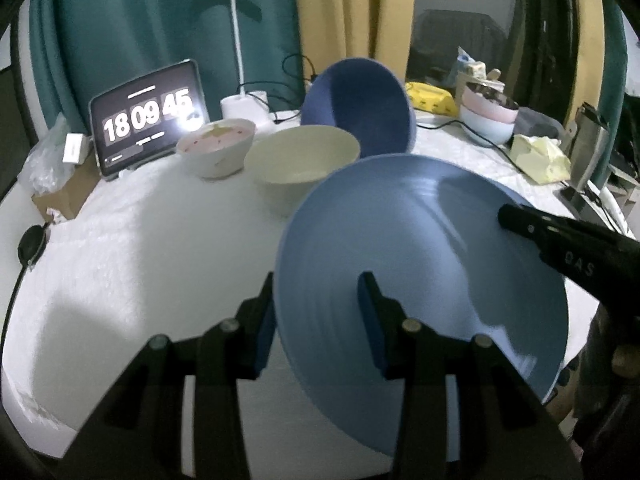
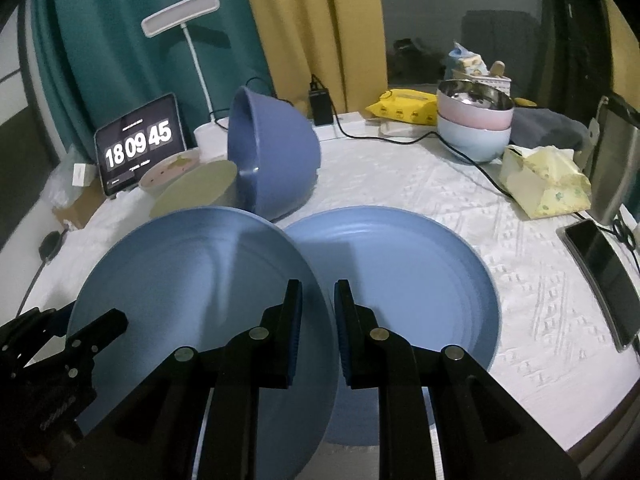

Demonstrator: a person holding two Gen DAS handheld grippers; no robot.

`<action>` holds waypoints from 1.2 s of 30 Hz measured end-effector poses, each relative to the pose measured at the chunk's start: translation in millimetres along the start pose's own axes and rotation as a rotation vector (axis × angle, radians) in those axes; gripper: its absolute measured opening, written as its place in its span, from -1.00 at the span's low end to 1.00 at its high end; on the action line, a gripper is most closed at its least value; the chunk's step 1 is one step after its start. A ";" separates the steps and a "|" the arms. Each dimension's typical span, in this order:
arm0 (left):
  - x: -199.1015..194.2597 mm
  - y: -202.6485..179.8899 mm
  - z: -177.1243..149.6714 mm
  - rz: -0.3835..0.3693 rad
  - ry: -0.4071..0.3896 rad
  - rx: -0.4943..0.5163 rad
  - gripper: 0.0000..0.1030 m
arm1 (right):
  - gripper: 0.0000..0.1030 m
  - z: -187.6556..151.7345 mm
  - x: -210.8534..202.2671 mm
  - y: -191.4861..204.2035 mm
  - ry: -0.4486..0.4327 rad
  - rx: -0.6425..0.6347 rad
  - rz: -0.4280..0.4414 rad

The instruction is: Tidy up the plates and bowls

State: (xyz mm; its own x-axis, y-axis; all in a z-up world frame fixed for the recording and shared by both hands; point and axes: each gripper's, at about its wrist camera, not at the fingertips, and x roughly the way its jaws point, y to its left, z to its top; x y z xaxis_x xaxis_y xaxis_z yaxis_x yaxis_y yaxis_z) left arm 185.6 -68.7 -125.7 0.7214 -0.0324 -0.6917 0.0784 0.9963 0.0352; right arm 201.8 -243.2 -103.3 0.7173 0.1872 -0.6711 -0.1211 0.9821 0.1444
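Observation:
A light blue plate (image 1: 420, 264) (image 2: 192, 280) is held tilted above the table, with both grippers at its rim. My left gripper (image 1: 320, 312) has its jaws on either side of the plate's left rim. My right gripper (image 2: 318, 320) is shut on the plate's right rim; it also shows in the left wrist view (image 1: 560, 244). A second light blue plate (image 2: 420, 272) lies flat on the table under and right of it. Behind are a dark blue bowl (image 2: 276, 160) tipped on its side, a cream bowl (image 1: 304, 164) and a pink-patterned bowl (image 1: 218, 146).
A tablet clock (image 2: 140, 144) and a white desk lamp (image 2: 180, 16) stand at the back left. Stacked pink and pale blue bowls (image 2: 474, 128), a yellow tissue pack (image 2: 544, 184), a phone (image 2: 604, 276) and cables lie on the right.

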 end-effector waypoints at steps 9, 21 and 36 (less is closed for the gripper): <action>8.2 -23.1 6.3 -0.003 0.017 0.022 -0.22 | -0.65 1.5 0.0 -24.0 -0.007 0.033 -0.001; 25.2 -52.6 19.7 -0.023 0.032 0.049 -0.22 | -0.65 8.7 4.9 -57.9 -0.010 0.068 -0.018; 54.3 -81.9 33.0 -0.043 0.062 0.090 -0.20 | -0.64 16.0 17.1 -94.7 -0.016 0.115 -0.044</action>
State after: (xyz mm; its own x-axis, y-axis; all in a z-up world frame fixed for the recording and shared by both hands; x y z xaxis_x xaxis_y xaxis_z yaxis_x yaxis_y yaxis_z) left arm 241.1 -154.7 -142.3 0.6721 -0.0672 -0.7374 0.1717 0.9829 0.0670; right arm 236.6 -333.4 -116.8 0.7309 0.1422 -0.6674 -0.0103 0.9802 0.1975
